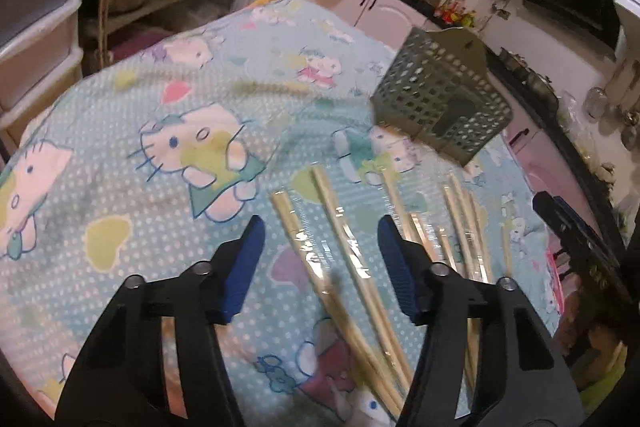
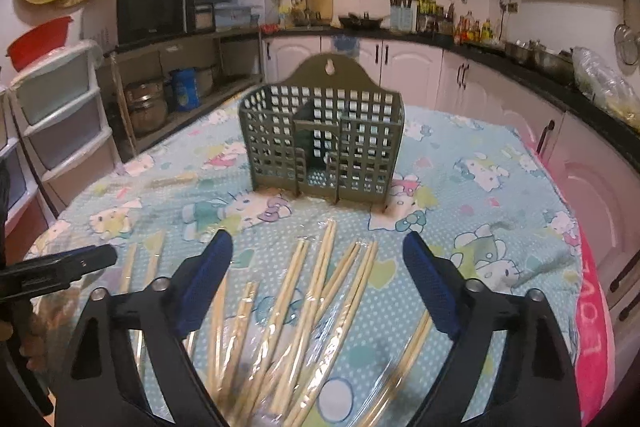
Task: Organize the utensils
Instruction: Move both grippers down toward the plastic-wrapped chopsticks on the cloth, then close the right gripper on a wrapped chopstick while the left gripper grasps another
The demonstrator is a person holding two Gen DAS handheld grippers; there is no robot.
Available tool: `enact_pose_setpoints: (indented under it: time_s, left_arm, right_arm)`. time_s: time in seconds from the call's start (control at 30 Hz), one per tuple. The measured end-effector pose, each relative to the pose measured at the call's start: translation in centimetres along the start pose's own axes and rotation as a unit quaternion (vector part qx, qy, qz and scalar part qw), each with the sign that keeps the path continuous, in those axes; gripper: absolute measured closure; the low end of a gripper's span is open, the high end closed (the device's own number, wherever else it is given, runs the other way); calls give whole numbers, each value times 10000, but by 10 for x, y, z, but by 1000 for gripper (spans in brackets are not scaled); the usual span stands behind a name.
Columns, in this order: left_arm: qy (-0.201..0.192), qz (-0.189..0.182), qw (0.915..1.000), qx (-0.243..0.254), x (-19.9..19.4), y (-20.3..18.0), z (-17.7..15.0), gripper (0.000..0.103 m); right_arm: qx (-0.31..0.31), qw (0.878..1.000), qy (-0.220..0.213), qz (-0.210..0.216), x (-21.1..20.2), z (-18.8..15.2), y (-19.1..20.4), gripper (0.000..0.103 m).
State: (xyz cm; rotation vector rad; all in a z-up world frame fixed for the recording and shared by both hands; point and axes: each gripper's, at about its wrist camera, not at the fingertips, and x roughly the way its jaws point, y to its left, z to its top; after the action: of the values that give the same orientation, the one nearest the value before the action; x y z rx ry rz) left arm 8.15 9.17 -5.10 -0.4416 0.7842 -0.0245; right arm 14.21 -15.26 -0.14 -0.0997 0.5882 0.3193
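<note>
Several pairs of bamboo chopsticks [image 2: 304, 307] in clear wrappers lie scattered on the cartoon-cat tablecloth [image 2: 460, 227]. An olive-green perforated utensil holder [image 2: 324, 139] stands upright behind them with its compartments showing nothing inside. My right gripper [image 2: 318, 243] hovers over the pile with its blue pads wide apart and nothing pressed between them. In the left wrist view, two wrapped chopstick pairs [image 1: 340, 251] lie on the cloth under the gap of my left gripper [image 1: 320, 231], whose pads do not touch them. The holder [image 1: 436, 99] is ahead to the right. The other gripper's black tip [image 1: 568, 223] shows at the right edge.
The table's right edge carries a pink towel [image 2: 592, 327]. White plastic drawers [image 2: 60, 123] stand to the left of the table, with a shelf of pots [image 2: 148, 107] beyond them. Pink cabinets and a dark counter [image 2: 500, 75] run behind and to the right.
</note>
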Motion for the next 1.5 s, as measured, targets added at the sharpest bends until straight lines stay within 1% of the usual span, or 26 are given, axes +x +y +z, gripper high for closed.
enact_pose_setpoints:
  time_s: [0.13, 0.2, 0.27, 0.37, 0.43, 0.57, 0.77, 0.87, 0.93, 1.03, 1.1, 1.2, 1.3, 1.33, 1.4, 1.43, 1.5]
  left_arm:
    - [137, -8, 9998, -146, 7, 7, 1, 61]
    - [186, -17, 9996, -194, 9, 10, 2, 71]
    - [246, -4, 9993, -264, 13, 14, 4, 72]
    - [340, 10, 9989, -334, 20, 19, 7, 75]
    - [390, 18, 9985, -384, 25, 21, 9, 77]
    - [448, 48, 9985, -326, 32, 20, 15, 81]
    - [559, 173, 9982, -116, 42, 15, 22, 84]
    - [577, 295, 9979, 21, 48, 15, 25, 90]
    - [584, 289, 9979, -7, 49, 18, 27, 92]
    - [560, 303, 9980, 43, 50, 17, 28, 93]
    - [506, 280, 9983, 36, 48, 18, 28, 97]
    - [434, 261, 9987, 48, 44, 17, 29, 97]
    - [308, 222, 9992, 110, 37, 14, 30, 98]
    - [263, 198, 9994, 120, 35, 13, 31, 98]
    - [183, 182, 9996, 147, 28, 10, 34, 98]
    - [167, 179, 9996, 160, 27, 9, 34, 98]
    - [93, 144, 9997, 192, 21, 6, 38, 98]
  right_arm:
    - [-50, 9996, 276, 8, 24, 9, -8, 33]
    - [-119, 9990, 425, 16, 36, 12, -9, 37]
    - [-144, 9983, 559, 55, 47, 14, -10, 44]
    - [-220, 9971, 732, 60, 62, 16, -11, 48]
    - [-211, 9962, 839, 69, 70, 16, -13, 51]
    - [-226, 9943, 1036, 74, 86, 16, -17, 54]
    - [-281, 9913, 1284, 114, 107, 17, -19, 58]
    - [-363, 9899, 1363, 122, 116, 19, -17, 60]
    - [-393, 9887, 1440, 109, 124, 19, -16, 62]
    - [-405, 9874, 1526, 88, 132, 20, -15, 63]
    - [-390, 9866, 1579, 111, 137, 20, -15, 64]
    - [-320, 9853, 1674, 130, 144, 19, -15, 68]
    - [-268, 9842, 1737, 201, 149, 18, -14, 76]
    - [-254, 9841, 1739, 249, 150, 18, -14, 84]
    - [-152, 9842, 1731, 346, 150, 18, -16, 86]
    - [-91, 9842, 1721, 410, 149, 19, -18, 90]
    - [12, 9842, 1691, 518, 145, 21, -20, 92]
